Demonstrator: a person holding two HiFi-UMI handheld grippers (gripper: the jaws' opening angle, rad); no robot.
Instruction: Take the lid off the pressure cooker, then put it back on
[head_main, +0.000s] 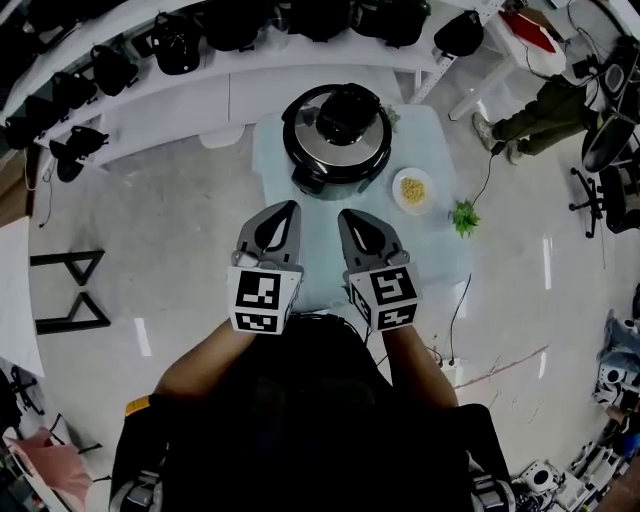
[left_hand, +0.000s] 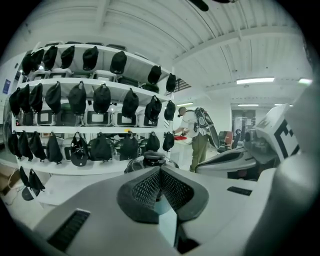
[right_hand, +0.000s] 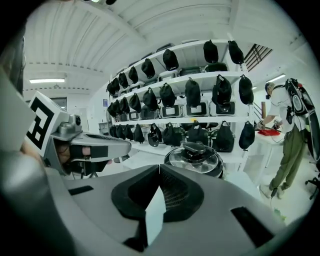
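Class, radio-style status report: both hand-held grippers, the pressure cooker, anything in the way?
Left hand-held gripper shut, empty; right hand-held gripper shut, empty. Lid on pressure cooker. Dish beside it, not in the way.

Lab-like workroom, white shelves (left_hand: 112, 129) lined with black bags (left_hand: 102, 97), glossy pale floor (head_main: 180, 230), office chairs (head_main: 600, 195), ceiling strip lights (left_hand: 255, 80)

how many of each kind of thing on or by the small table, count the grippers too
pressure cooker: 1
dish of yellow food: 1
small green plant: 1
grippers: 2, left gripper and right gripper
total: 5
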